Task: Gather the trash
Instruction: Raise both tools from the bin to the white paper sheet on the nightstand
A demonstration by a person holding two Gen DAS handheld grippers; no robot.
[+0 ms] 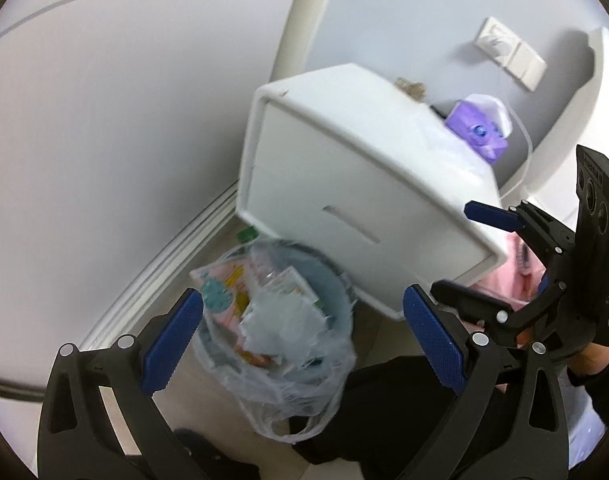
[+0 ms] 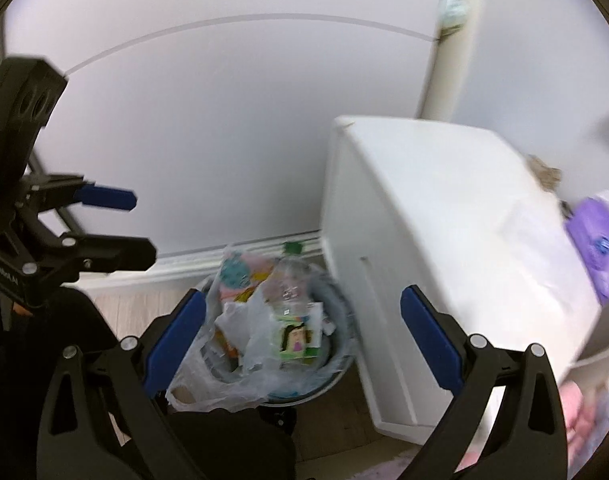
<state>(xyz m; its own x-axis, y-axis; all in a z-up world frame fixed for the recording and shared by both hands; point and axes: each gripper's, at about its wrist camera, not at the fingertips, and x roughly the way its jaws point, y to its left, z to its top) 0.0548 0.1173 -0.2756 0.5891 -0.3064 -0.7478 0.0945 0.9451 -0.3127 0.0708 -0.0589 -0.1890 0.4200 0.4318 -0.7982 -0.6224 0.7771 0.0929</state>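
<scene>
Left wrist view: my left gripper stands with jaws wide apart and empty above the round bin, whose clear bag holds wrappers and paper; no print is legible. Right wrist view: my right gripper, jaws also apart and empty, hangs over the same bin, which holds a crushed bottle and cartons, beside the white cabinet; my left gripper's side bears blurred white lettering.

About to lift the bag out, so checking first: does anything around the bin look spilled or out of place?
The trash bin is overfull: packaging and a clear bottle stand above its rim, and the bag hangs loosely over one side. Nothing visibly spilled on the floor.
</scene>
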